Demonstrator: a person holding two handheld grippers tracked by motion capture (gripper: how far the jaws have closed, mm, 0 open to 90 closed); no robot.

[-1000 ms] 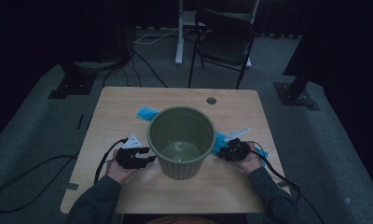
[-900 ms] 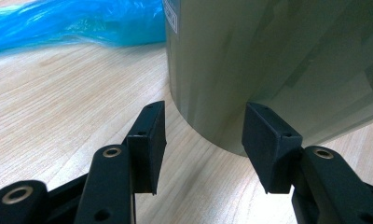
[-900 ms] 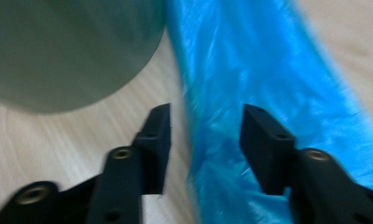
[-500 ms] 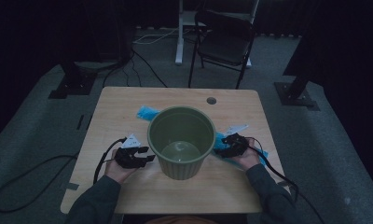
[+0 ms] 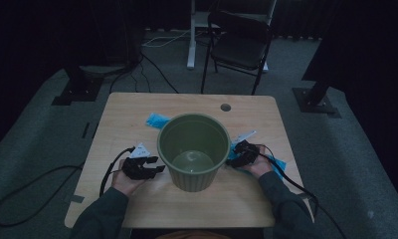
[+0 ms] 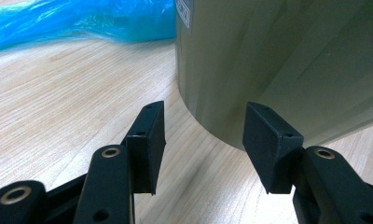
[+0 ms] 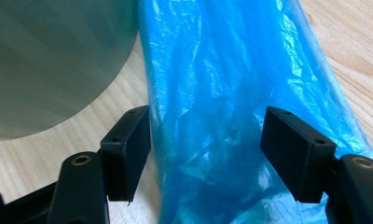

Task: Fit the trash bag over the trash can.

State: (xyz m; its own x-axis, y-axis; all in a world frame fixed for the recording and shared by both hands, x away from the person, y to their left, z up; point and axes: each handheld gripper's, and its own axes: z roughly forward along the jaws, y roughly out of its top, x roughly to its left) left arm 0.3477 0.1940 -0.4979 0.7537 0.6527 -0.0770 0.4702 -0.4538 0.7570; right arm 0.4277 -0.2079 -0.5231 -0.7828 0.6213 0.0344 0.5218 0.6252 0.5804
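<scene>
A tall green bin [image 5: 193, 149] stands in the middle of the wooden table [image 5: 137, 109]. My left gripper [image 5: 156, 166] rests open on the table just left of it. In the left gripper view the left gripper [image 6: 203, 144] faces the bin's wall [image 6: 268, 60] with nothing between the jaws. My right gripper [image 5: 233, 159] sits at the bin's right side. Its jaws have just been opening, and the right gripper [image 7: 205, 149] now stands wide, with a blue plastic bag [image 7: 222, 116] lying loose between the jaws. The bin's wall [image 7: 49, 60] is close on the left.
A second crumple of blue plastic [image 5: 157, 120] lies behind the bin at the left, seen as blue plastic [image 6: 82, 18] past the left jaws. A small hole [image 5: 225, 107] marks the table's far side. A folding chair [image 5: 242, 45] stands beyond the table, cables trail on the floor.
The right gripper has edged a little toward the bin. The left gripper and the bin have stayed where they were.
</scene>
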